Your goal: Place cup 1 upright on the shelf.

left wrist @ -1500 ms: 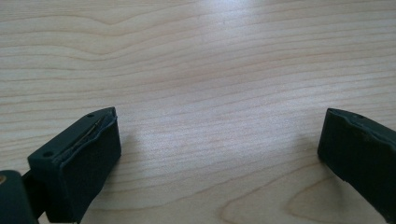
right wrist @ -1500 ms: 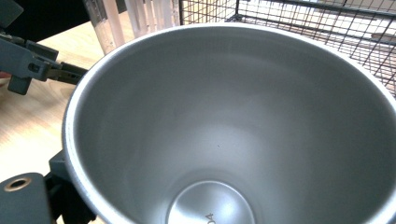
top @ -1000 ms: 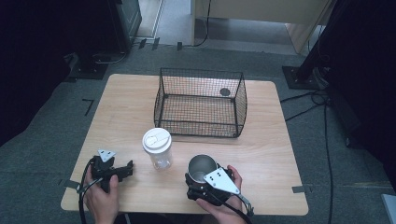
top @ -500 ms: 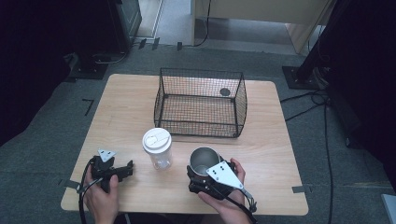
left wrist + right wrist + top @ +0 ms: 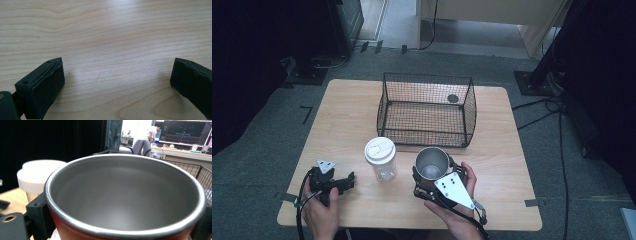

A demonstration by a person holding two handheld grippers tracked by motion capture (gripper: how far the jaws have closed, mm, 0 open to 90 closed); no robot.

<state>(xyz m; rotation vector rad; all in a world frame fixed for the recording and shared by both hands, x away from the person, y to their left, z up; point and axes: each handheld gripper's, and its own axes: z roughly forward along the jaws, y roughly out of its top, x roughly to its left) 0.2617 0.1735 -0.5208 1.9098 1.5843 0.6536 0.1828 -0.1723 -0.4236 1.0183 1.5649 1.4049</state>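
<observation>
A light wooden table [image 5: 342, 115] stands on grey carpet [image 5: 257, 145], with tape marks near its corners. Dark equipment and curtains crowd the edges. Beyond, an office chair [image 5: 140, 146] faces a desk [image 5: 182, 153] under a lit monitor [image 5: 187, 131].

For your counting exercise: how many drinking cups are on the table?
2: a metal cup between the right gripper jaws, and a lidded plastic cup standing left of it.

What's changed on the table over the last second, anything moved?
The right gripper, shut on the metal cup, has carried it a little toward the wire basket. The left gripper stays open and resting on the table, and the lidded cup and basket have not moved.
</observation>
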